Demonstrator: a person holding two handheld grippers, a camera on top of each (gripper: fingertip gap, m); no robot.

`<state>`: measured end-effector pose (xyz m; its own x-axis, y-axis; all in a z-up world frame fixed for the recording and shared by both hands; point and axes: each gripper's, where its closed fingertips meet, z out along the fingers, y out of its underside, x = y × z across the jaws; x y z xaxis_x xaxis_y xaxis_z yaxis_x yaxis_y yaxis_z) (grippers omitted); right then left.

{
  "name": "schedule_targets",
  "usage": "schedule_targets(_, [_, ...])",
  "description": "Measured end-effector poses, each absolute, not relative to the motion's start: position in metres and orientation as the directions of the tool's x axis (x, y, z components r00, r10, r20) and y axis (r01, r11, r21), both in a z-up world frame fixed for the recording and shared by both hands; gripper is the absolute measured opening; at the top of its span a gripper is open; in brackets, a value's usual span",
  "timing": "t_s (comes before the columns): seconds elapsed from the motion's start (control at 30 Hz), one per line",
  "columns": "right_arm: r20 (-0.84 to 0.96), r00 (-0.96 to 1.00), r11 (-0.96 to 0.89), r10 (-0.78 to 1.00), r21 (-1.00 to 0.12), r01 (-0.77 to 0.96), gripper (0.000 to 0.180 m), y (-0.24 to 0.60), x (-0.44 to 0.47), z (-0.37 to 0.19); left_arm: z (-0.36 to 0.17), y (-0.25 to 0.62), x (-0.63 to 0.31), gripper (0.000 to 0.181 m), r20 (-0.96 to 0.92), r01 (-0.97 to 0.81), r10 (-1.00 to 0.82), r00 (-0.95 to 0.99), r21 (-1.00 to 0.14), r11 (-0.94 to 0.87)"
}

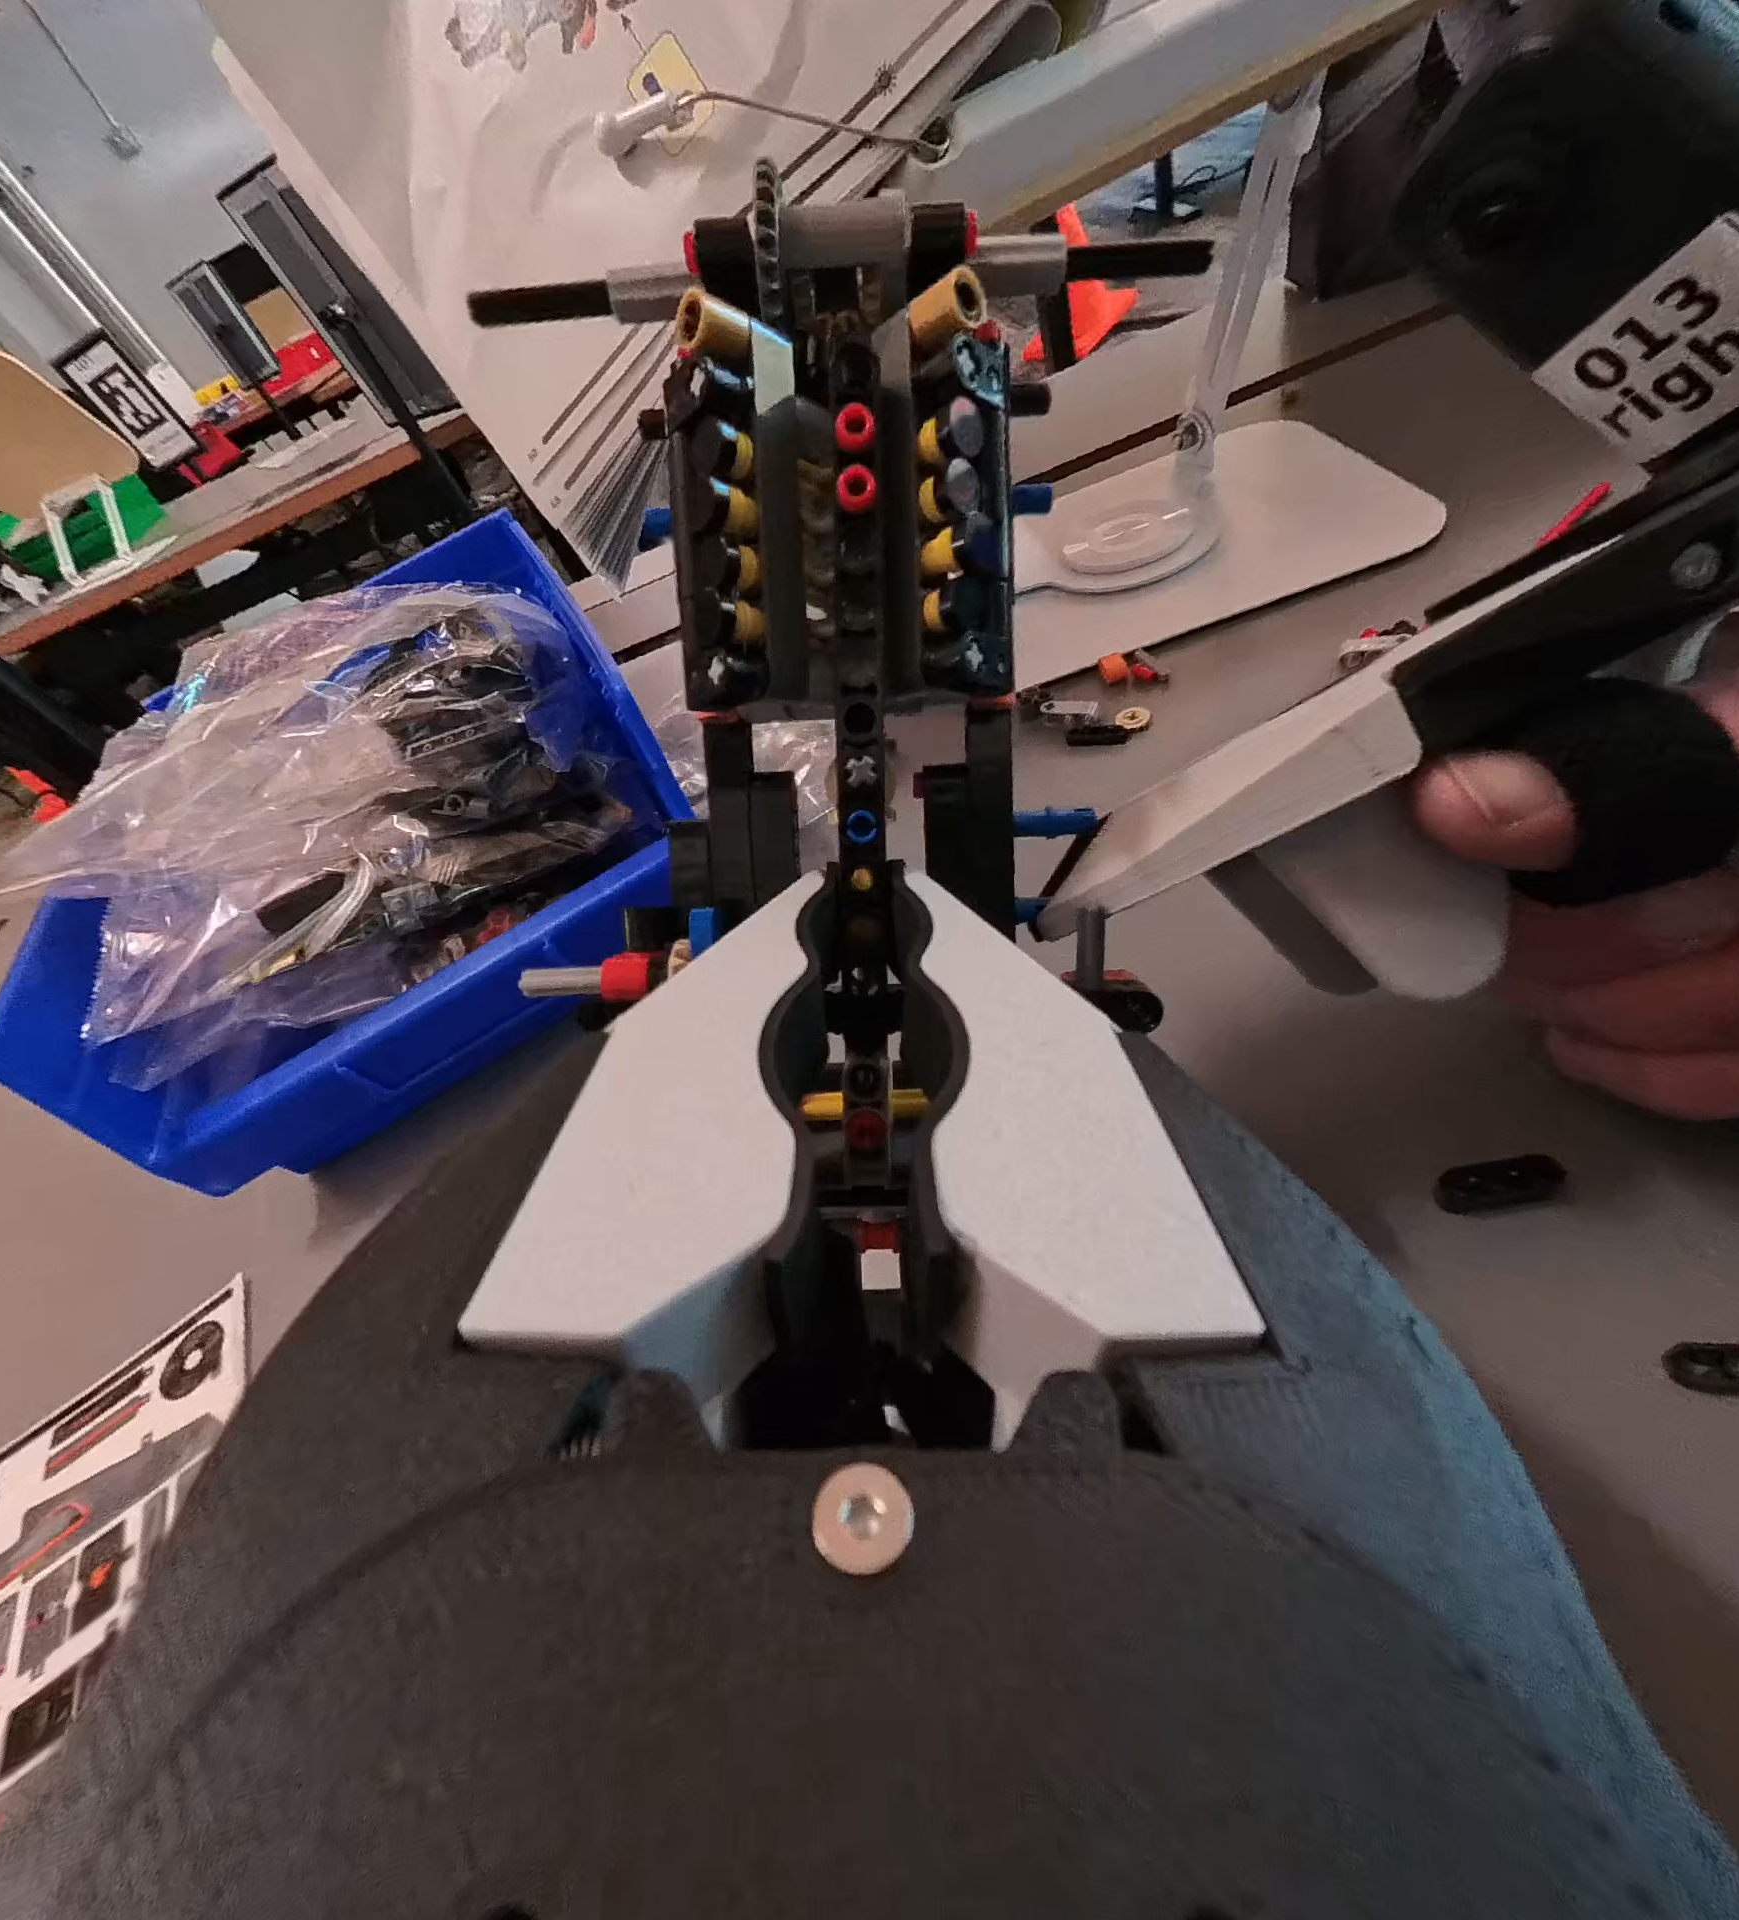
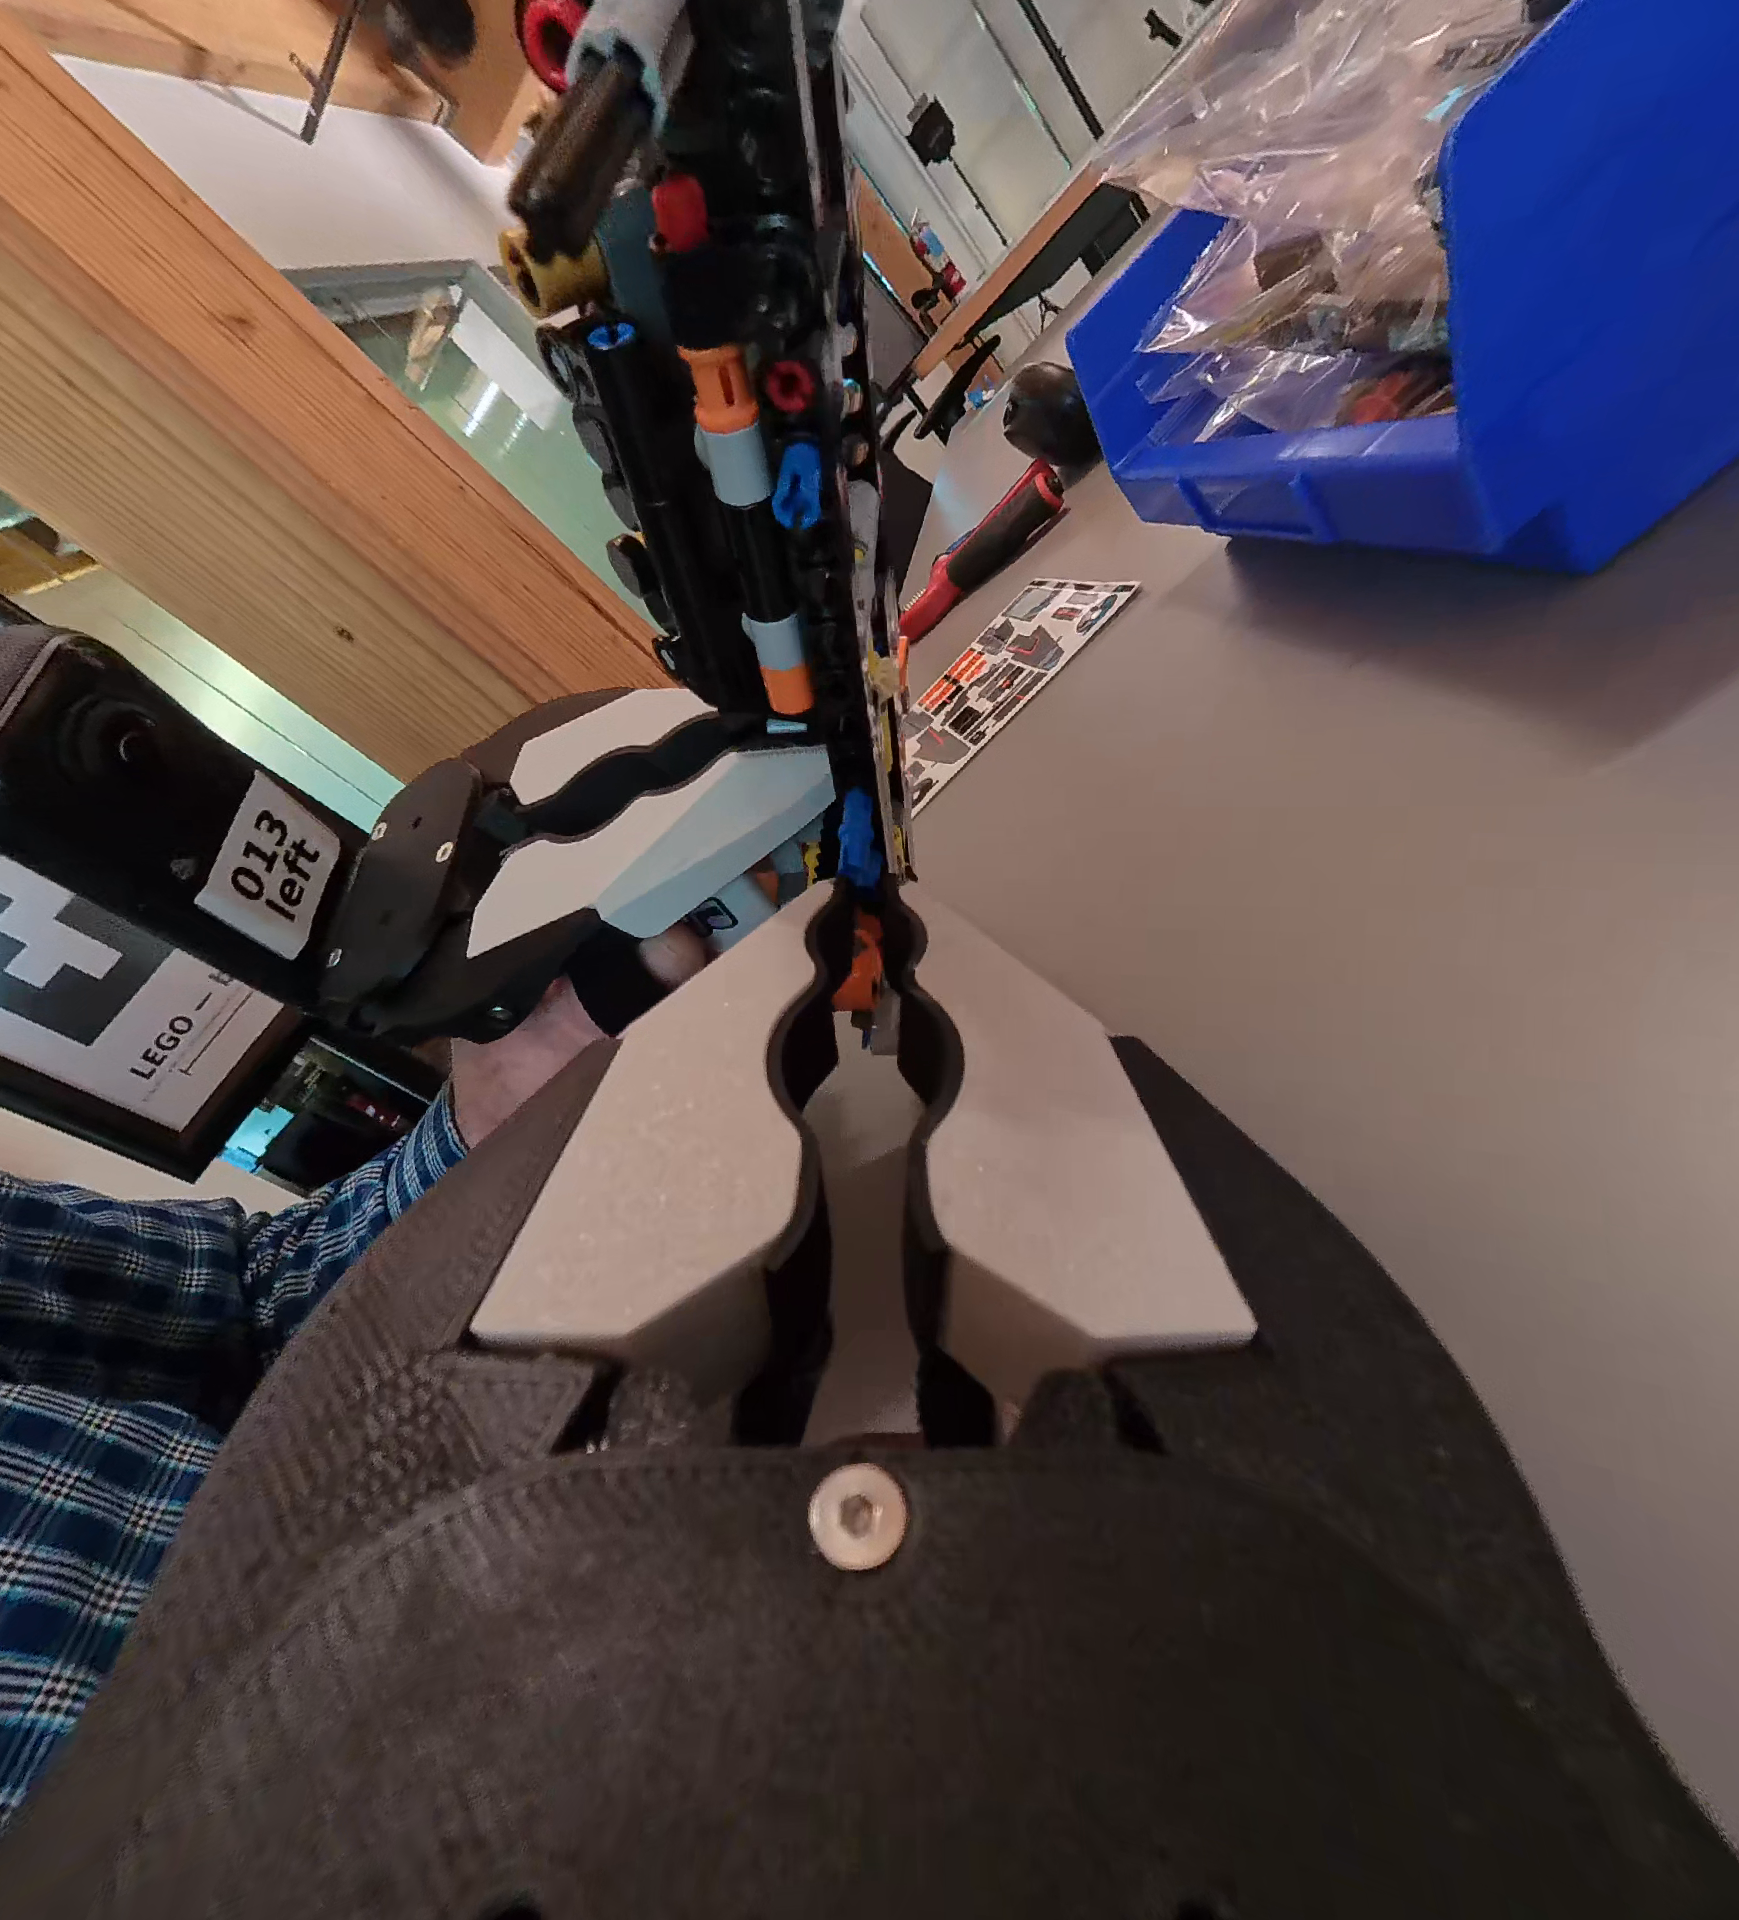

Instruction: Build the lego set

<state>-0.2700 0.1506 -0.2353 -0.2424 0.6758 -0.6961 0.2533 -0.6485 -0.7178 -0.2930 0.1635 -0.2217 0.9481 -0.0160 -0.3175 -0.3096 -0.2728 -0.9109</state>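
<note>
A long black lego assembly [image 1: 844,520] with yellow pistons, red pins and blue pins stands up out of my left gripper [image 1: 863,883], which is shut on its lower beam. My right gripper [image 1: 1057,914] reaches in from the right, its tips against the assembly's lower right side by the blue pins. In the right wrist view my right gripper [image 2: 863,920] is closed on the thin lower edge of the assembly [image 2: 730,416], around an orange and blue part. The left gripper [image 2: 792,800] holds the assembly from the left there.
A blue bin [image 1: 325,1091] of bagged parts [image 1: 325,748] sits left. A sticker sheet [image 1: 44,1538] lies near left. Loose pieces [image 1: 1093,717] and two black beams [image 1: 1499,1182] lie on the grey table. A white stand base [image 1: 1260,520] is behind. A red-handled tool [image 2: 990,551] lies farther off. My left and right fingertips are right by each other.
</note>
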Motion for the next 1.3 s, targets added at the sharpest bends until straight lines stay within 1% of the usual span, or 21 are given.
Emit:
schedule_targets(0.33, [-0.724,-0.204,-0.690,0.659,-0.690,0.220,0.001,0.153,-0.275,-0.235,-0.225,0.164,-0.298,0.005,-0.271,-0.252,0.031,0.962,-0.925,-0.285])
schedule_targets(0.7, [-0.637,-0.133,-0.609,0.759,-0.767,0.203,0.000,0.155,-0.285,-0.236,-0.228,0.162,-0.311,0.005,-0.260,-0.210,0.124,0.958,-0.925,-0.317])
schedule_targets(0.97, [-0.577,-0.151,-0.554,0.803,-0.815,0.169,0.000,0.147,-0.296,-0.219,-0.216,0.152,-0.325,0.005,-0.136,-0.087,0.176,0.975,-0.962,-0.260])
schedule_targets(1.23, [-0.475,-0.120,-0.455,0.872,-0.876,0.159,0.000,0.141,-0.304,-0.221,-0.221,0.146,-0.336,0.006,-0.079,-0.030,0.189,0.979,-0.968,-0.248])
schedule_targets(1.3, [-0.475,-0.111,-0.459,0.873,-0.877,0.143,0.000,0.147,-0.302,-0.221,-0.226,0.139,-0.358,0.005,-0.073,0.003,0.274,0.959,-0.963,-0.269])
